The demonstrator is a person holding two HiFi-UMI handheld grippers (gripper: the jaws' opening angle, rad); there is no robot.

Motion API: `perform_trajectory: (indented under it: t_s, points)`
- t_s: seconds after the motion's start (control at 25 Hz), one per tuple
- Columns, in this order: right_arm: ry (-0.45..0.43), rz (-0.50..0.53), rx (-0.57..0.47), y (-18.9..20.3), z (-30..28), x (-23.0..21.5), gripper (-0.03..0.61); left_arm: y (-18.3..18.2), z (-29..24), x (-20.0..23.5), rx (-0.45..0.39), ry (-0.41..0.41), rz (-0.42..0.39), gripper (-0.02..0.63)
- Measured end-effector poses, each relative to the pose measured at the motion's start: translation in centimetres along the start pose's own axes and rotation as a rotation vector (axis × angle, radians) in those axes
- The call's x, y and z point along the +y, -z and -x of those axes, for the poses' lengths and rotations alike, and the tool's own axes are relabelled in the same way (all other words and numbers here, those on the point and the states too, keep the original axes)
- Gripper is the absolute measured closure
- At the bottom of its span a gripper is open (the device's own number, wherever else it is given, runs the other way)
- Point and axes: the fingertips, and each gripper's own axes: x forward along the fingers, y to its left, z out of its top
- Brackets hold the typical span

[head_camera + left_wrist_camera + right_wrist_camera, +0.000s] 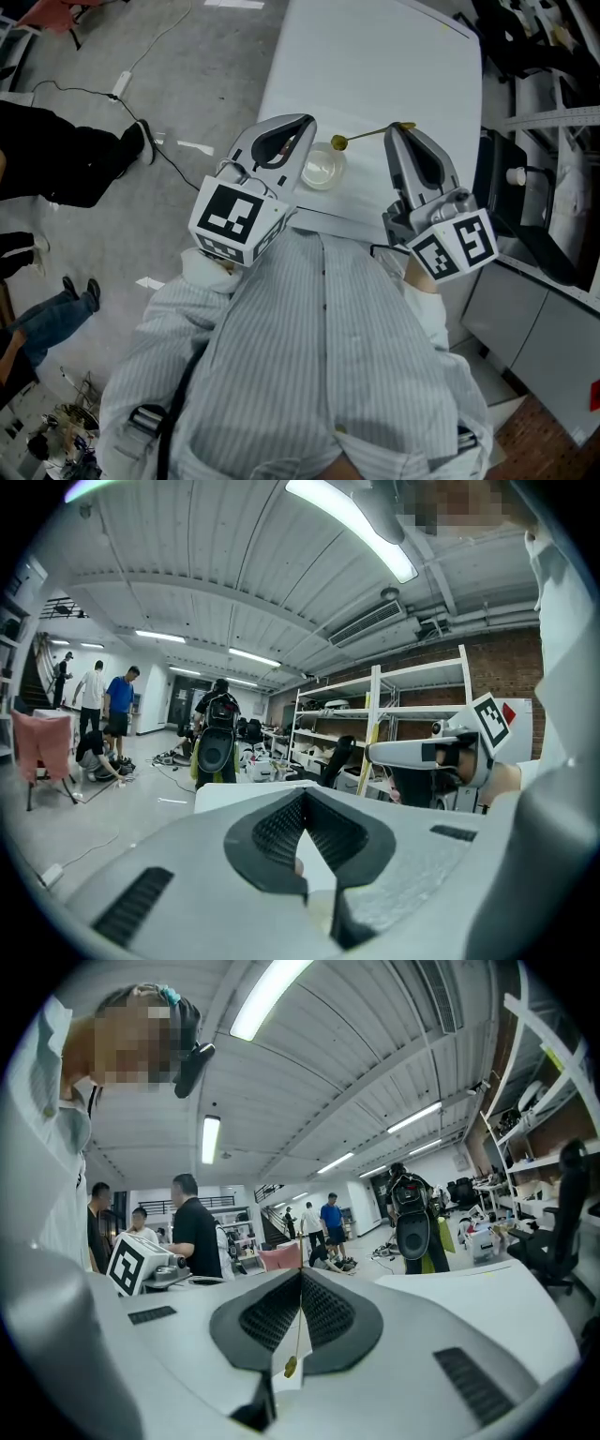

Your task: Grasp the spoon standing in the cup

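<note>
One white table (pixel 375 66), one cup (pixel 322 172), one spoon (pixel 366 136), two grippers, each with one marker cube.

The cup sits on the table close to its near edge, nearer the left edge than the right. It is pale and open-topped, with nothing standing in it.

The spoon is thin and yellowish. It is not in the cup but roughly level in the air above the table. Its handle end is at the right gripper (pixel 399 128) and its bowl end is by the cup's far rim; I can't tell if they touch.

In the right gripper view the right gripper (pixel 301 1271) has its jaws pressed together at the tips, clamped on the spoon (pixel 291 1366). The handle runs down the gap between the jaws and the bowl is at the bottom.

The left gripper (pixel 305 120) is just beside the cup, on the cup's left. In its own view the left gripper (pixel 305 797) has its jaw tips meeting, with nothing pinched between them and only white table showing through the gap.

Both grippers are held out in front of a person in a striped shirt (pixel 319 356), who stands at the table's near edge.

There are two marker cubes, left (pixel 230 217) and right (pixel 457 246).

On the floor to the left of the table there is one cable (pixel 141 56) and one pair of dark-trousered legs (pixel 66 159).
</note>
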Motion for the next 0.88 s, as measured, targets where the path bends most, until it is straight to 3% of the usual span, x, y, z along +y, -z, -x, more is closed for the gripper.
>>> perform_trajectory:
  t_s: [0.88]
  points:
    - [-0.007, 0.004, 0.013, 0.0, -0.1, 0.1, 0.566, -1.2, 0.1, -0.2, 0.002, 0.072, -0.028, 0.607]
